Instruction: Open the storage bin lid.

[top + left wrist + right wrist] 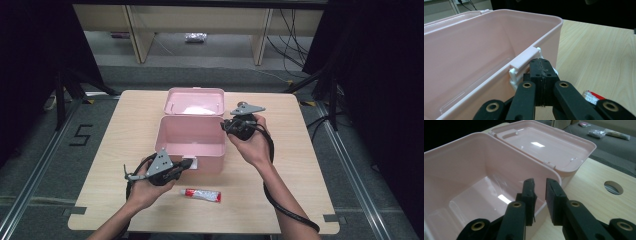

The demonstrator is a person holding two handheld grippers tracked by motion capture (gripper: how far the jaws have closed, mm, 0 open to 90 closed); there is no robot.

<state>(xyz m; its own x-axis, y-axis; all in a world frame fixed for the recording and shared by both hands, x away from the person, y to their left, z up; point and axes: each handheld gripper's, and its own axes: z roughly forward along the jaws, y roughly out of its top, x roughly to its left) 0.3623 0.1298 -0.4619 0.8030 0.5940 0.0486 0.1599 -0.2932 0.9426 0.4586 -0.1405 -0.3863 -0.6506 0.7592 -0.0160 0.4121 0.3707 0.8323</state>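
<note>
Pink box [192,142] is sitting open at the center of the high view, lid [195,101] lying flat behind it. Left gripper [186,164], lower left of center, is pressing its fingers together against the white latch [524,61] on the box's front wall. Right gripper [226,125], right of center, is hovering at the box's right rim, fingers spread, nothing between them. Tube [203,195] is lying below the box.

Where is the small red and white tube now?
In the high view, the small red and white tube lies on the wooden table, just before the open pink plastic box.
</note>
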